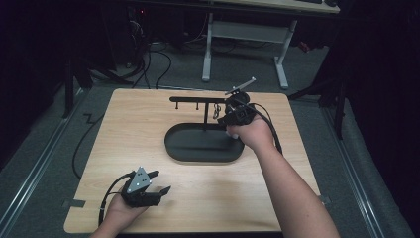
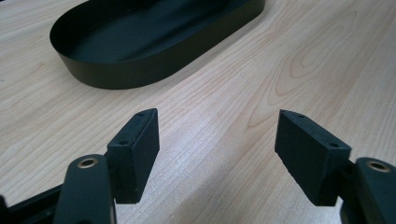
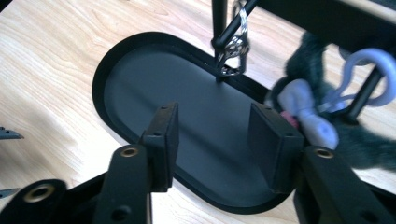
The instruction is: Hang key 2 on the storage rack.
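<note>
Left gripper (image 1: 159, 182) at 7 o'clock on the pale wooden tabletop (image 1: 124, 129), jaws wide, empty. Black oval metal tray (image 1: 198, 148) at centre, long axis 9-to-3. Right gripper (image 3: 212, 135) over the tray's 2 o'clock end, jaws half open, holding nothing. Dark fuzzy keychain with lilac clip (image 3: 322, 116) hangs from the black T-shaped rack (image 1: 198, 99), just at this gripper's 2 o'clock; right hand (image 1: 252, 131) is nearer.

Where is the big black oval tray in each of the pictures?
High view: the tray lies mid-table, just left of the right gripper.
Left gripper view: the tray is at upper left, beyond the open jaws.
Right gripper view: the tray lies under the jaws.
Shared landmark: the light wooden table.
</note>
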`<state>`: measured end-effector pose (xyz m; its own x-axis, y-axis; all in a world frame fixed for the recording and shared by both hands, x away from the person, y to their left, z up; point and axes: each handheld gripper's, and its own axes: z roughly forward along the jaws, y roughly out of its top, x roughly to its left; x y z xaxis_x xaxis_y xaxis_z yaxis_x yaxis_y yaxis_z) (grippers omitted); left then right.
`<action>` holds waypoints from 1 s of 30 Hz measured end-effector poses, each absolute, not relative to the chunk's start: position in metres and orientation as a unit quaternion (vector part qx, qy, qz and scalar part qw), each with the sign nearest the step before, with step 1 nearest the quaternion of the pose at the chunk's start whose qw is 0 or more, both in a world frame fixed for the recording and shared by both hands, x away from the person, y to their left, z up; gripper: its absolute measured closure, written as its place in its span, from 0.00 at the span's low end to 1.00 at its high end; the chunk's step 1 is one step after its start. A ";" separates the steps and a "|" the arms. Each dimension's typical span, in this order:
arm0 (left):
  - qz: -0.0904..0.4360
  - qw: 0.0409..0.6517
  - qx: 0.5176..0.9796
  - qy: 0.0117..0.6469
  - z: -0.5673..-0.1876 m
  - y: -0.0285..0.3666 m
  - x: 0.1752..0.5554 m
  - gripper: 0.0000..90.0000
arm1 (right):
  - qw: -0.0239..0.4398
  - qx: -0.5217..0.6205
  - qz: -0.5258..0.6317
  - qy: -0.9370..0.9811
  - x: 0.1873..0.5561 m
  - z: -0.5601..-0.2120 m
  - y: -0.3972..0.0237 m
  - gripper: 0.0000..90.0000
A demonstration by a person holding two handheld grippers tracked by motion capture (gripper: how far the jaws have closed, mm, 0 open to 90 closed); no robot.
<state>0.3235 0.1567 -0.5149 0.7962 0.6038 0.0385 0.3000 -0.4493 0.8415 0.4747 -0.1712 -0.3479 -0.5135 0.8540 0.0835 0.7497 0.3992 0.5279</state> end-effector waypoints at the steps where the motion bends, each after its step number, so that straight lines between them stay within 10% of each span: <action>1: 0.170 0.450 0.834 0.271 -0.515 0.156 0.323 0.35 | 0.100 0.482 0.261 0.830 0.474 -0.350 -0.171 0.59; 30: 0.164 0.445 0.841 0.260 -0.517 0.150 0.320 0.35 | 0.105 0.482 0.308 0.813 0.408 -0.429 -0.199 0.39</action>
